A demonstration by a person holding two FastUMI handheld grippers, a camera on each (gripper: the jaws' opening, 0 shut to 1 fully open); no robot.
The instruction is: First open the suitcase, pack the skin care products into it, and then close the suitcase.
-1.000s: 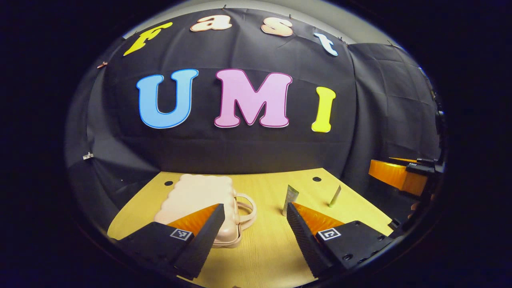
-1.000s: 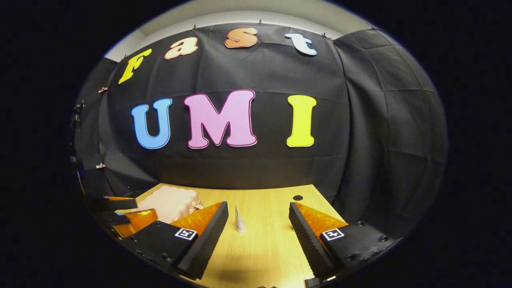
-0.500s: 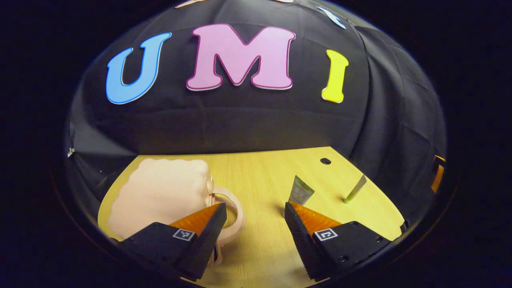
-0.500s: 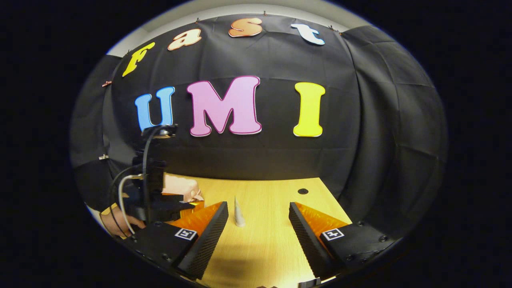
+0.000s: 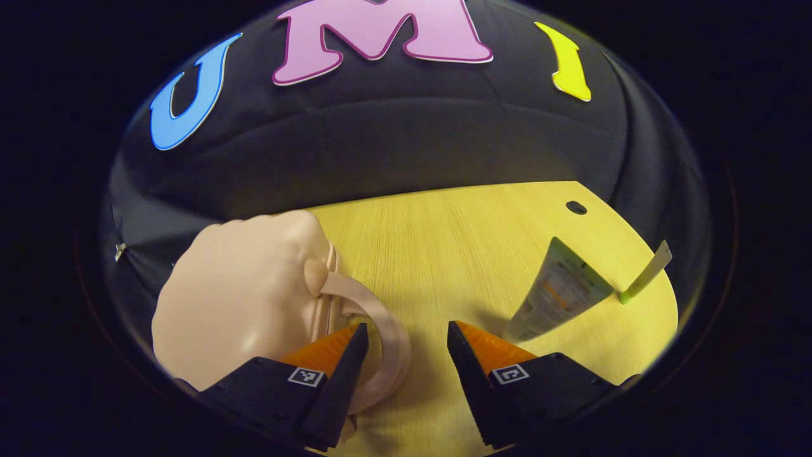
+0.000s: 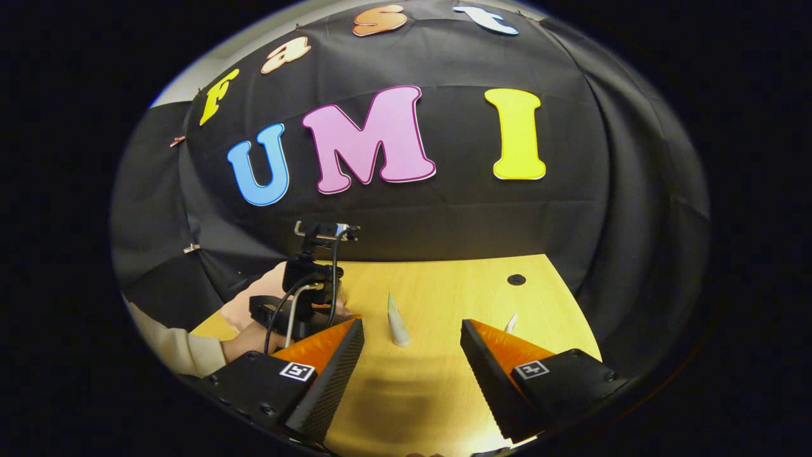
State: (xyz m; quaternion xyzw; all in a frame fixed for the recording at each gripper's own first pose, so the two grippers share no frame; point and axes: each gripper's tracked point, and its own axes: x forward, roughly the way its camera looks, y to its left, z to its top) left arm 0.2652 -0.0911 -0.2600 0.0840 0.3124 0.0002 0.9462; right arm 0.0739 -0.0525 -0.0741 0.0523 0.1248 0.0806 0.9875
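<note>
Suitcase [image 5: 235, 292] lies flat and shut on the surface [image 5: 457, 241], handle [image 5: 380, 330] toward the tubes. Right of it, skincare tube [image 5: 558, 289] stands leaning; thin tube [image 5: 644, 276] beyond. Left hand-held gripper [image 5: 404, 333] is wide, straddling the handle loop, gripping nothing. Right hand-held gripper [image 6: 412, 330] is wide, empty.

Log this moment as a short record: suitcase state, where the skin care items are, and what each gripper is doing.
suitcase: pink case, closed, lying on the wooden table
handle: loop lying between the left gripper's fingers
left gripper: open, at the handle, not clamped
right gripper: open, holding nothing, above the table
large tube: standing on its cap, right of the case
thin tube: standing further right
packing: not begun
</note>
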